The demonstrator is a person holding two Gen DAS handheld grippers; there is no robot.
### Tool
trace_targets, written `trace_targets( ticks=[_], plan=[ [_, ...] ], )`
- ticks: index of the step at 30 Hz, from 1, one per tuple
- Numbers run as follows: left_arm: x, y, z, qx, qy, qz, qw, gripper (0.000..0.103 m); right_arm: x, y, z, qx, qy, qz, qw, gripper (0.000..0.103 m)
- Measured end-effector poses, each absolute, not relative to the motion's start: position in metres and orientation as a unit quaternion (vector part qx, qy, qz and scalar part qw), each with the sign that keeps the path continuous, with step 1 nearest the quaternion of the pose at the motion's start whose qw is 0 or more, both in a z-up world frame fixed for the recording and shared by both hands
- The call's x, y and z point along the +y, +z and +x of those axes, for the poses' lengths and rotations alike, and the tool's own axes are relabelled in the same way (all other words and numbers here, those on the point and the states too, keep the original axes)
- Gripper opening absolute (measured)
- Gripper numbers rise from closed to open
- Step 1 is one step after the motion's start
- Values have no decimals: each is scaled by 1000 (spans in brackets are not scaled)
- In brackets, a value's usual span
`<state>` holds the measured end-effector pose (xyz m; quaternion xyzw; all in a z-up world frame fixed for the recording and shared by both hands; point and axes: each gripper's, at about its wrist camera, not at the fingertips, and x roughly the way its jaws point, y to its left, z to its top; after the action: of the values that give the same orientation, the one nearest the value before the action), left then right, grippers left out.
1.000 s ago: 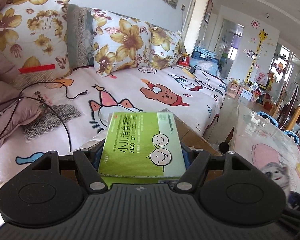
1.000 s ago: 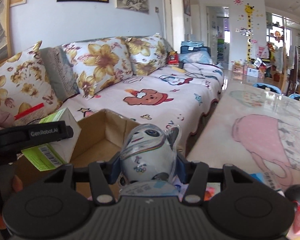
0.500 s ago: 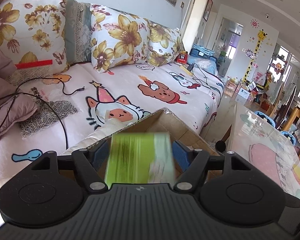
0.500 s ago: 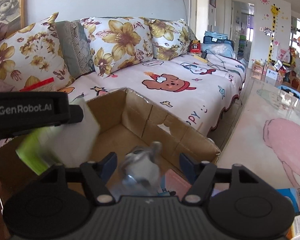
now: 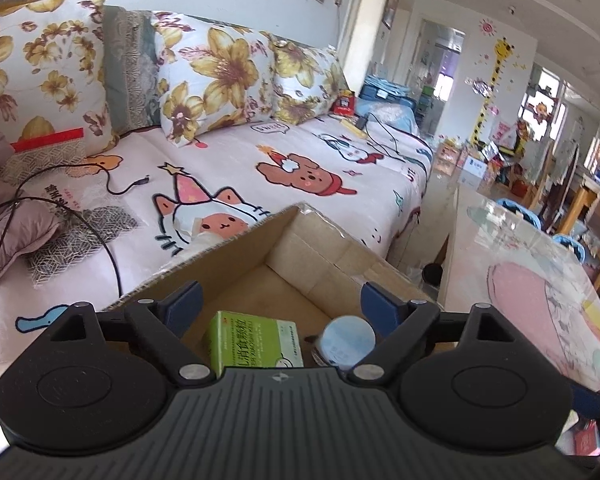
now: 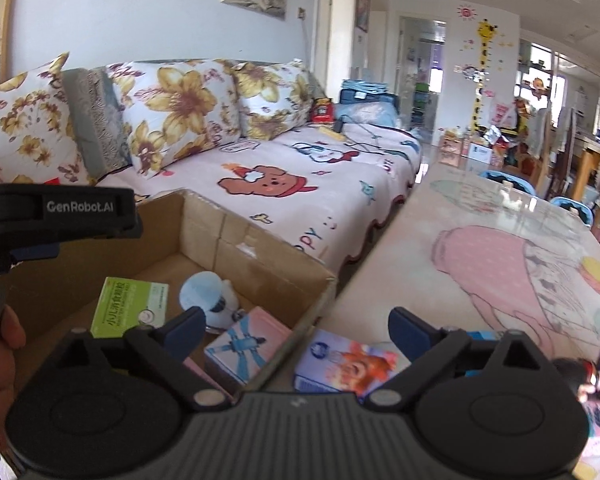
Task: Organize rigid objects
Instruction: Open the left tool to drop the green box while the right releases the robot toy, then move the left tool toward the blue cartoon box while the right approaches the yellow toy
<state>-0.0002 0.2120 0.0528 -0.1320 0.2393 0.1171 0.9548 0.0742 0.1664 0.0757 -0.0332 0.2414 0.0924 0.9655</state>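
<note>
Green and white, the medicine box (image 6: 129,306) lies flat on the floor of the cardboard box (image 6: 260,276), with its printed side up. Just beside it, toward the sofa side of the cardboard box, rests a small white and light blue toy figure (image 6: 208,298); I cannot tell if the two touch. A pink and blue carton (image 6: 247,345) lies in the near corner of the cardboard box, close to the toy figure.

The left gripper (image 5: 281,305) hangs above the cardboard box (image 5: 312,248), its jaws spread wide with nothing between them; under it the medicine box (image 5: 254,338) and the toy figure (image 5: 348,340) are seen. The right gripper (image 6: 296,326) is also spread wide and holds nothing. It is above the wall of the cardboard box that stands against the table (image 6: 480,240).

Outside the cardboard box, on the table next to that wall, lies a blue and orange packet (image 6: 340,364). Behind the cardboard box is the sofa (image 6: 292,184) with flower cushions (image 6: 180,108).
</note>
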Motion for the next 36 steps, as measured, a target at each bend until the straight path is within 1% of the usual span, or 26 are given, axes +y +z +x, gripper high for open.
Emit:
trace_targets(
  ticks=[16, 36],
  plan=[
    [189, 46, 6, 247, 43, -60, 966, 103, 116, 68, 30, 214, 29, -7, 976, 100],
    [181, 37, 19, 252, -23, -14, 967, 103, 72, 54, 0, 192, -19, 13, 981, 102]
  ],
)
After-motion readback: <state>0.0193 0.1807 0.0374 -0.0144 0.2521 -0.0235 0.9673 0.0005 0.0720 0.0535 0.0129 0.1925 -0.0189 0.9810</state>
